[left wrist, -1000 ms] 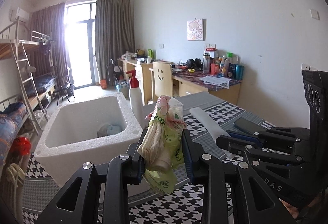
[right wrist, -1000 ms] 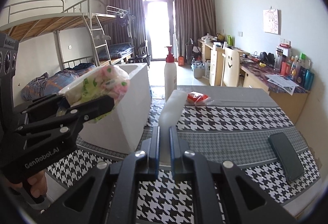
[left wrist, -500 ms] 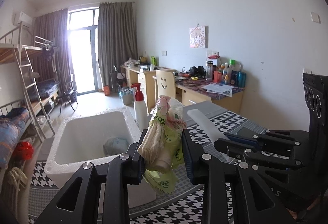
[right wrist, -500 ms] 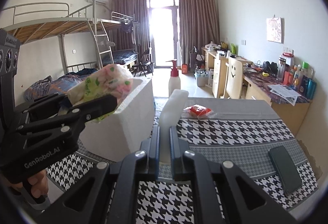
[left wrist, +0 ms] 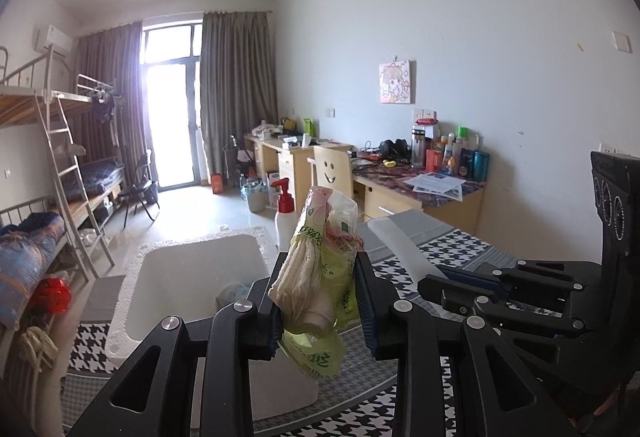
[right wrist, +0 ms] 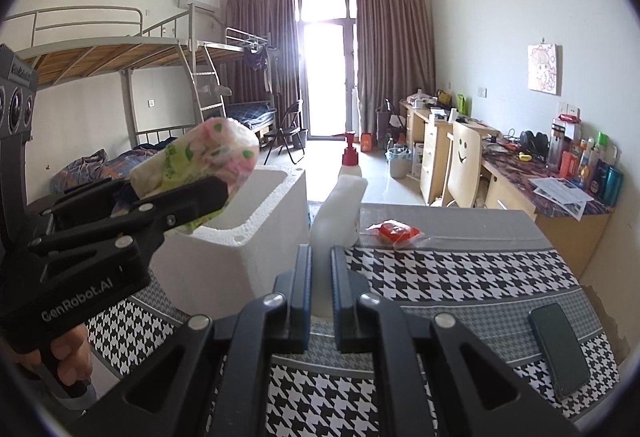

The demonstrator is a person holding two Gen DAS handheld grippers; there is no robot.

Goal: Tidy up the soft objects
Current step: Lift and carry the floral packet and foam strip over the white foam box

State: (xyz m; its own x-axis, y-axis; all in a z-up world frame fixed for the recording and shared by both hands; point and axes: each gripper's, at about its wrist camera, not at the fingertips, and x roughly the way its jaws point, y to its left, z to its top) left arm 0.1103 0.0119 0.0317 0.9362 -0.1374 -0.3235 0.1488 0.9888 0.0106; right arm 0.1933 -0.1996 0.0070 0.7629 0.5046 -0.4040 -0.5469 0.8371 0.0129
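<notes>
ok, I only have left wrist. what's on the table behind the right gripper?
Observer: A red packet lies on the plain grey band of the tablecloth, just right of the white foam piece.
Operator: anything else there?
Observer: A dark phone lies flat near the tablecloth's right edge.
Operator: is the right gripper really clamped on the foam?
Observer: Yes. The right gripper is shut on the white foam piece, which sticks out forward between its fingers.
</notes>
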